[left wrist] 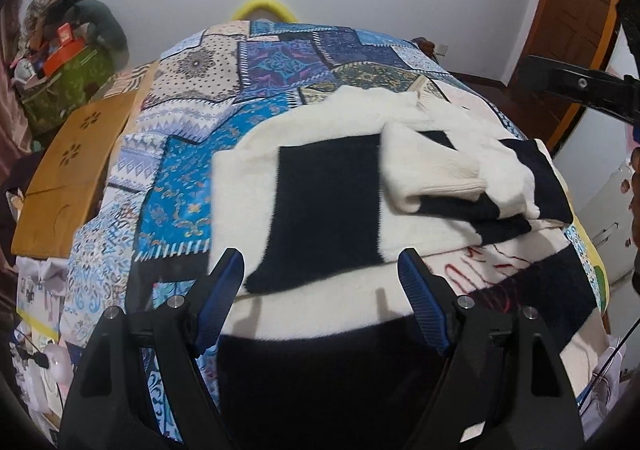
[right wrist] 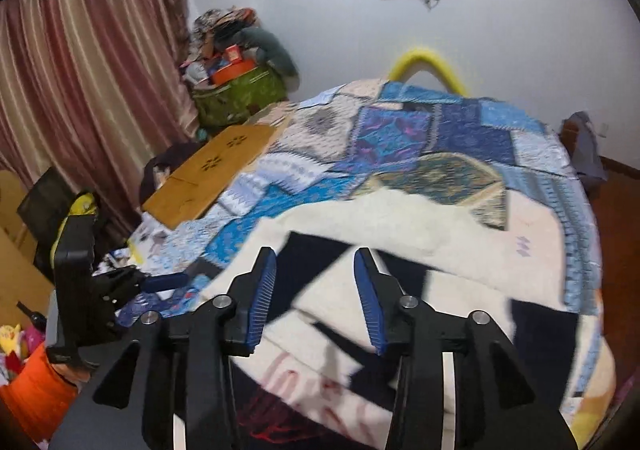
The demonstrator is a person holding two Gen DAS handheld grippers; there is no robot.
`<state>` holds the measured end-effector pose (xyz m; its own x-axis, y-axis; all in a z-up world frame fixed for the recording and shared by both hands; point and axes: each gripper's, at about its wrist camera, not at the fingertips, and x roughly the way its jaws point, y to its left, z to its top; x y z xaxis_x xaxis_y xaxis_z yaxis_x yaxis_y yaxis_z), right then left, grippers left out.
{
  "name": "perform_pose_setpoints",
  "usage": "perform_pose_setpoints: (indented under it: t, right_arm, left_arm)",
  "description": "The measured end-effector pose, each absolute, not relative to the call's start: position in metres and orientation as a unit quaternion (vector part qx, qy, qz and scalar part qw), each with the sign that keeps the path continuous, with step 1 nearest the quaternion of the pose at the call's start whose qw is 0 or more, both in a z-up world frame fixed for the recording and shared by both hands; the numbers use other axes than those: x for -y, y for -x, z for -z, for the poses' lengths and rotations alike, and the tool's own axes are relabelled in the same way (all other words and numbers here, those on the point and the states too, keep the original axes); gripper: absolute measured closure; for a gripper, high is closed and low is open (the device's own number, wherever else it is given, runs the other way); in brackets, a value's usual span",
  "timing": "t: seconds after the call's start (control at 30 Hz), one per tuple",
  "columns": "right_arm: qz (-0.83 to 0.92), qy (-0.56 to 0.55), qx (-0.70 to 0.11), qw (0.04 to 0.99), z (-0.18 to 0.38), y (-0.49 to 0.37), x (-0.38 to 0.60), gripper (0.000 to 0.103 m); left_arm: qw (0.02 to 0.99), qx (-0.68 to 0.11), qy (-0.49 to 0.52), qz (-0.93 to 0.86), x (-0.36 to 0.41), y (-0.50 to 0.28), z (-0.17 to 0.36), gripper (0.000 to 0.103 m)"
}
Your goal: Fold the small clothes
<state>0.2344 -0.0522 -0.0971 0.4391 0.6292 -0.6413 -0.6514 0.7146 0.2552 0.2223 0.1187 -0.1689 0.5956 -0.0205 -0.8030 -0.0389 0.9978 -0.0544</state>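
A cream and black sweater (left wrist: 320, 202) lies spread on the blue patchwork bedspread (left wrist: 192, 154), with one sleeve (left wrist: 448, 170) folded over its right side. My left gripper (left wrist: 320, 270) is open and empty, hovering over the sweater's near hem. My right gripper (right wrist: 316, 282) is open and empty above the same sweater (right wrist: 384, 218). The left gripper also shows at the left edge of the right wrist view (right wrist: 160, 282). Part of the right gripper's body shows at the right edge of the left wrist view (left wrist: 580, 86).
A wooden lap tray (left wrist: 76, 170) lies at the bed's left edge. A cluttered green bag (left wrist: 68, 78) stands by the wall. Pink curtains (right wrist: 80, 70) hang at left. A wooden door (left wrist: 568, 22) is at right. An orange bucket (right wrist: 36, 390) sits near left.
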Motion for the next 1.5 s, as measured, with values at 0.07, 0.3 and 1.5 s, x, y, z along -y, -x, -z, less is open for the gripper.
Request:
perform_pose_setpoints:
  t: [0.07, 0.3, 1.5]
  right_arm:
    - [-0.35, 0.023, -0.369, 0.861, 0.097, -0.236, 0.075, 0.064]
    - [-0.252, 0.071, -0.394, 0.881, 0.122, -0.24, 0.154, 0.058]
    - [-0.219, 0.015, -0.45, 0.865, 0.182, -0.241, 0.204, 0.058]
  left_arm:
    - [0.892, -0.451, 0.023, 0.0, -0.108, -0.231, 0.169, 0.024]
    - [0.887, -0.457, -0.061, 0.016, -0.056, -0.275, 0.177, 0.024]
    - [0.851, -0.489, 0.192, 0.008, -0.172, -0.282, 0.196, 0.096]
